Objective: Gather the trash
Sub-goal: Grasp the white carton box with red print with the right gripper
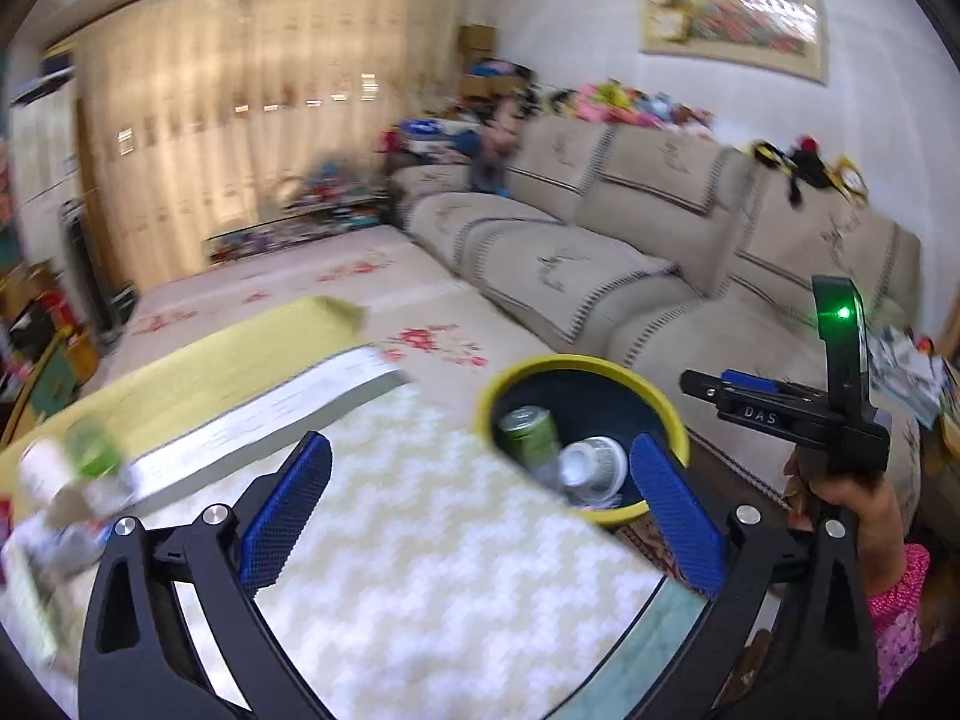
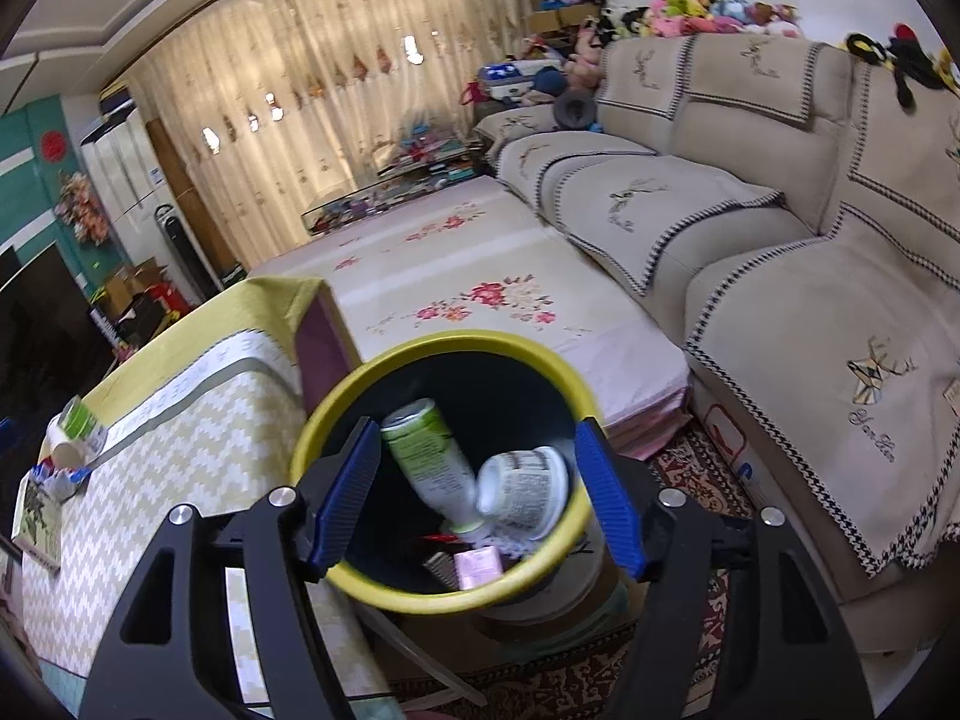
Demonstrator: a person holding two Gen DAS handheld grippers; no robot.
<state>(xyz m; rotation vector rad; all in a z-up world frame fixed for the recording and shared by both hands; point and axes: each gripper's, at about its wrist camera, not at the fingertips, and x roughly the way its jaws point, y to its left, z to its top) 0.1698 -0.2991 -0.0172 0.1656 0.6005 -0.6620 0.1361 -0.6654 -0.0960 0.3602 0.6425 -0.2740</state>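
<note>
— Trash first: where is it, seen from the left gripper (image 1: 480, 516)?

— Its blue pads (image 1: 288, 510) stand wide apart and nothing is between them. Under them is the surface (image 1: 420, 540) with a zigzag cloth. Beyond the right pad, past the surface's right edge, stands the bin (image 1: 600, 367) with a yellow rim. Inside it lie a green can (image 1: 531, 435) and a white cup (image 1: 591, 465).

— And the right gripper (image 2: 474, 498)?

— It is partly open. The bin (image 2: 384, 591) fills the gap between its pads, but I cannot tell if the pads press on the rim. In this view the green can (image 2: 426, 450) leans against the white cup (image 2: 528, 492), and a small pink packet (image 2: 477, 564) lies below them.

— Is the right gripper also seen from the left camera?

— Yes, at the right side of the bin, with a green light on it. A hand (image 1: 852, 486) holds it, and a pink patterned sleeve (image 1: 900, 594) shows below.

— Is more trash still on the surface?

— At the far left edge lies a green and white container (image 2: 72, 426); the left view shows it only as a blur. Some small wrappers (image 2: 57, 474) are just beside it.

— What is around?

— A beige sofa (image 2: 780, 276) behind the bin, and a low bed (image 2: 480, 276) with a flower cover beside the surface.
</note>
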